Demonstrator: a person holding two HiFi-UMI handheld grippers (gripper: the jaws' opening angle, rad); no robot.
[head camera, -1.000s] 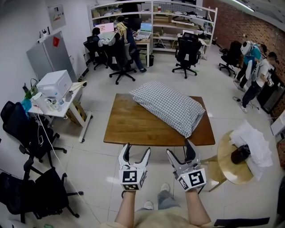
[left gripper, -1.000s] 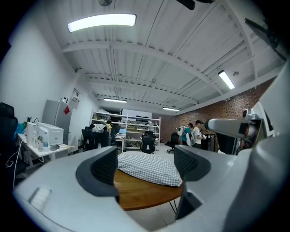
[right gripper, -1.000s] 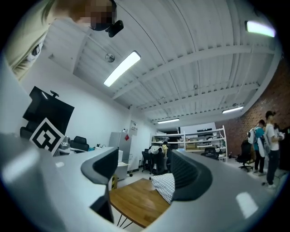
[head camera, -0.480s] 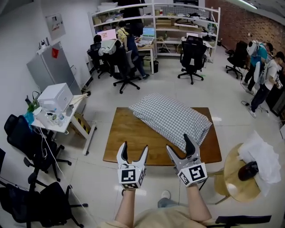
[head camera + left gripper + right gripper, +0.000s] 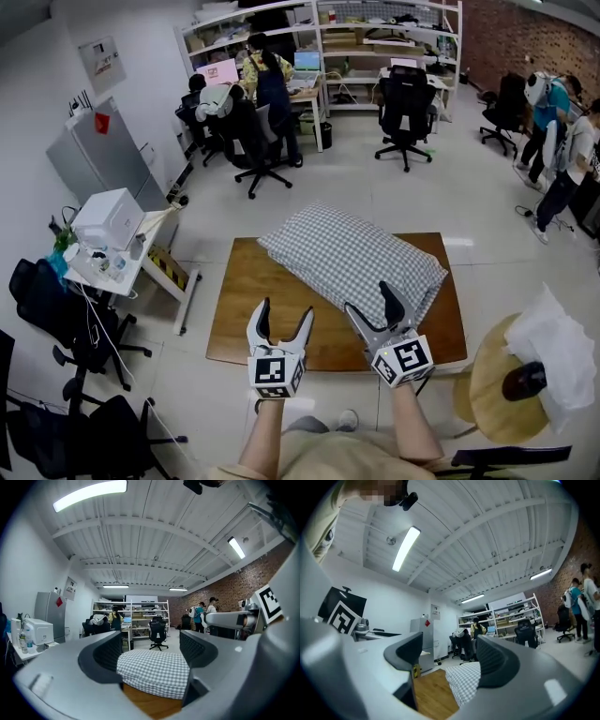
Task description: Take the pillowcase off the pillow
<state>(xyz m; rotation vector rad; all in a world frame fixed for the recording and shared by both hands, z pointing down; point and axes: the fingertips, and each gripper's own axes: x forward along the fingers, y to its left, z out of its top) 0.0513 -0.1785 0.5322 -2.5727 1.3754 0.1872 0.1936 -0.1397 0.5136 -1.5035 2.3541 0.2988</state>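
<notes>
A pillow in a grey-and-white checked pillowcase (image 5: pixel 352 262) lies slantwise on the wooden table (image 5: pixel 242 298). Both grippers hang side by side at the table's near edge. My left gripper (image 5: pixel 284 314) is open and empty, over bare wood left of the pillow. My right gripper (image 5: pixel 371 302) is open too, and its tips overlap the pillow's near edge in the head view. In the left gripper view the pillow (image 5: pixel 152 672) lies ahead, framed by the open jaws of the left gripper (image 5: pixel 151 646), not between them. The right gripper view shows the pillow (image 5: pixel 464 679) and table (image 5: pixel 433 693) beyond the right gripper (image 5: pixel 447 653).
A round side table (image 5: pixel 487 403) with a white cloth (image 5: pixel 553 337) and a dark object (image 5: pixel 525 380) stands at the right. Office chairs (image 5: pixel 56 300) and a white desk with a printer (image 5: pixel 108 220) stand at the left. People sit at desks at the far wall.
The table and pillow have come nearer as the person walked up. Both grippers moved forward from short of the table to over its near edge. The jaws stand as wide as before.
</notes>
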